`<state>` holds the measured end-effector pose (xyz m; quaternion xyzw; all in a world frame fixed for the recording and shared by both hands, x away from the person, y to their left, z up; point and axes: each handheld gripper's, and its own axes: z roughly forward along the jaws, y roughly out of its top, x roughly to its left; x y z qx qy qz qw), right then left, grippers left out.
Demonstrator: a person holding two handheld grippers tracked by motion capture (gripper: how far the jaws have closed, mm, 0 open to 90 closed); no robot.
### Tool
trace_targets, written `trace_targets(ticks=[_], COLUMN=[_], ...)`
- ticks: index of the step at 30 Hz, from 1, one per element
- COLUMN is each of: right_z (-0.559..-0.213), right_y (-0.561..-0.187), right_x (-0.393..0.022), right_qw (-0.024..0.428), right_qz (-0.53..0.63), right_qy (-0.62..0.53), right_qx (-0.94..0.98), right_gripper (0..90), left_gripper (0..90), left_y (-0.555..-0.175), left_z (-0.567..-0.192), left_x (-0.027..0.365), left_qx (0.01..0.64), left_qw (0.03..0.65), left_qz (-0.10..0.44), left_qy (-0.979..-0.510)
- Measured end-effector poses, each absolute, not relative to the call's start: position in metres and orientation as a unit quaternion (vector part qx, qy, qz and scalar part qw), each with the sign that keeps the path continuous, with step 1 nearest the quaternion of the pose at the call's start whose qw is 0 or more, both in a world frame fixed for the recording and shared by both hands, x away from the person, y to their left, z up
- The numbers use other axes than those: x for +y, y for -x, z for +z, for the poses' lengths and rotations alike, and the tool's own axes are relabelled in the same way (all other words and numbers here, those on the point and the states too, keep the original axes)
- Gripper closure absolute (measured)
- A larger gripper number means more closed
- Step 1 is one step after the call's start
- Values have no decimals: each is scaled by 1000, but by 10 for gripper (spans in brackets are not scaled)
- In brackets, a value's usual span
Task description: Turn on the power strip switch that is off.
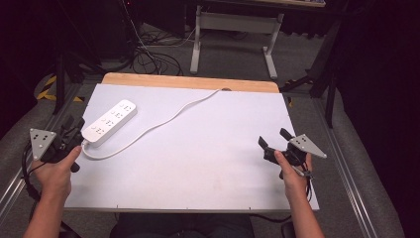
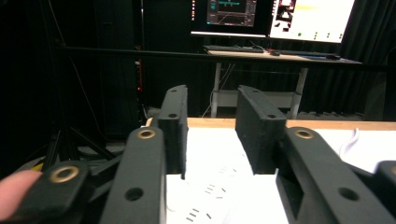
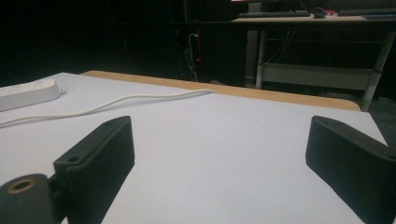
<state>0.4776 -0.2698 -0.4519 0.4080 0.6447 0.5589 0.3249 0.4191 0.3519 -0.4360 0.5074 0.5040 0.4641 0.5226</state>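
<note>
While both jaws gape, the power strip [image 1: 109, 122] lies just beyond the left gripper [image 1: 74, 125].

I could read no text, label, brand or number anywhere; the two monitors [image 2: 275, 16] at the upper right of the left gripper view carried lit graphics and rows of small marks, all too blurred for me to make out; the white power strip [image 1: 109, 121] at the left of the high view showed socket slots and no lettering I could resolve; its face at the bottom of the left gripper view likewise gave me nothing legible.
</note>
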Motion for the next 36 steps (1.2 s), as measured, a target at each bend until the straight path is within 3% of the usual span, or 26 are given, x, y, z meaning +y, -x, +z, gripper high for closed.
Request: trace_targets(ticks=[13,36], right_z=[-451,-450], right_y=[-477,-475], right_x=[-270,-272], right_qw=[325,323], right_qz=[560,567], right_qy=[-407,-405], right_qx=[644,641], right_gripper=[83,79], left_gripper=[897,899], left_y=[-421,-454], left_z=[-433,-423], left_x=[356,342], left_qx=[507,492], left_qw=[520,485], left_qz=[463,443], left_qy=[-509,-571])
